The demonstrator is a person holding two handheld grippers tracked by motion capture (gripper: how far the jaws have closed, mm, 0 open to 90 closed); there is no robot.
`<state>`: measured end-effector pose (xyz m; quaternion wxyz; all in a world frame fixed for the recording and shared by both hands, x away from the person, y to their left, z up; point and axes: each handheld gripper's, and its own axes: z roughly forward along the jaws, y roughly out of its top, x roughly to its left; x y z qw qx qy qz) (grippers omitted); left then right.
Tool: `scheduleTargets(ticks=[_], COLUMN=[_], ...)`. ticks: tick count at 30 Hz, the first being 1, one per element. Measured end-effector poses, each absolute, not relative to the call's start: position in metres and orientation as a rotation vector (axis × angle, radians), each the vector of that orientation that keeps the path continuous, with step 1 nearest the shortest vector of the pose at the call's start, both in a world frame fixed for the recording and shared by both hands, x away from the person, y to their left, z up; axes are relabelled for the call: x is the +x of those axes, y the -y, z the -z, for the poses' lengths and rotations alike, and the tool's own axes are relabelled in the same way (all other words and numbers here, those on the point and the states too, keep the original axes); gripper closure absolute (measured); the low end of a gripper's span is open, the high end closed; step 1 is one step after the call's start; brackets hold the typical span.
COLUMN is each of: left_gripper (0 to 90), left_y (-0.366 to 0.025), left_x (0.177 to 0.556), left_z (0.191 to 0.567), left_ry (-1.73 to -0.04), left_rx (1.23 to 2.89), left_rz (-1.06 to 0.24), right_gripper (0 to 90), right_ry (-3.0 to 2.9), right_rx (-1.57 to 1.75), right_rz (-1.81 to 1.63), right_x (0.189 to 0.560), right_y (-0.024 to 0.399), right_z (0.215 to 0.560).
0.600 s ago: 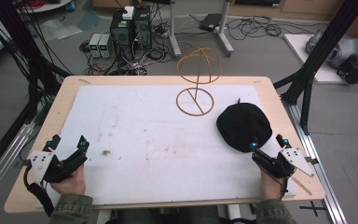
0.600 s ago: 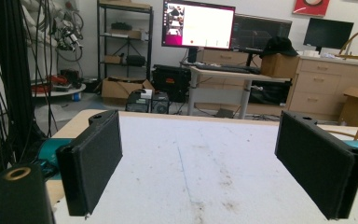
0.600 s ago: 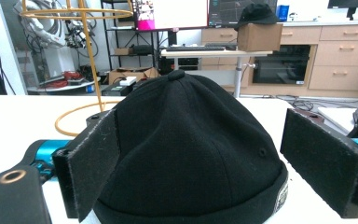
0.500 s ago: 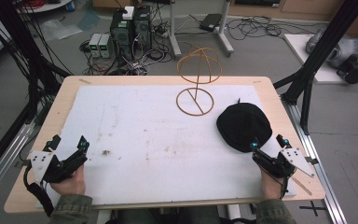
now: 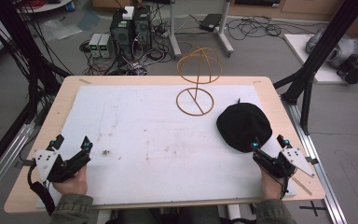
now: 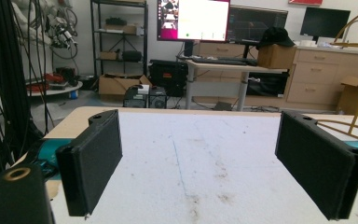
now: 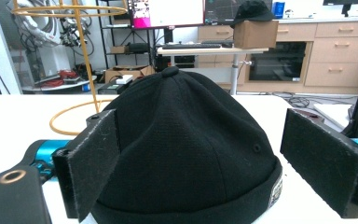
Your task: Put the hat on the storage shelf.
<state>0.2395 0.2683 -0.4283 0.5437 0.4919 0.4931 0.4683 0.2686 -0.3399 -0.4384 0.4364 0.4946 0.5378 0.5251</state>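
A black cap [image 5: 243, 126] lies on the white mat at the right of the table; up close it is a domed cap [image 7: 186, 140] with a top button. My right gripper [image 5: 269, 144] rests just in front of the cap, jaws wide open, nothing between its pads [image 7: 93, 163]. A yellow wire stand [image 5: 196, 77] with a ring base stands behind the cap, also seen as the wire stand [image 7: 81, 51] at the left. My left gripper [image 5: 71, 143] sits at the table's near left, open and empty, its pads [image 6: 91, 161] over bare mat.
The wooden table [image 5: 56, 107] carries a stained white mat [image 5: 149, 135]. Black frame poles stand at both sides. Computer boxes and cables [image 5: 130, 32] lie on the floor behind the table. Each gripper is held by a hand at the near edge.
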Motion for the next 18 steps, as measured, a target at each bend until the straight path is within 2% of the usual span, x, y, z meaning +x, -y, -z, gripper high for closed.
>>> scheduleTargets(ticks=[18], left_gripper=[15.2], left_y=[-0.2726], left_x=[0.2410], left_z=[0.4294], left_ry=[-1.212], left_rx=[1.170], left_rz=[-1.110], right_gripper=[11.2], right_ry=[-1.362], right_rx=[1.224], right_rz=[-1.280], right_x=[0.2743], right_y=[0.3388], right_z=[0.4318])
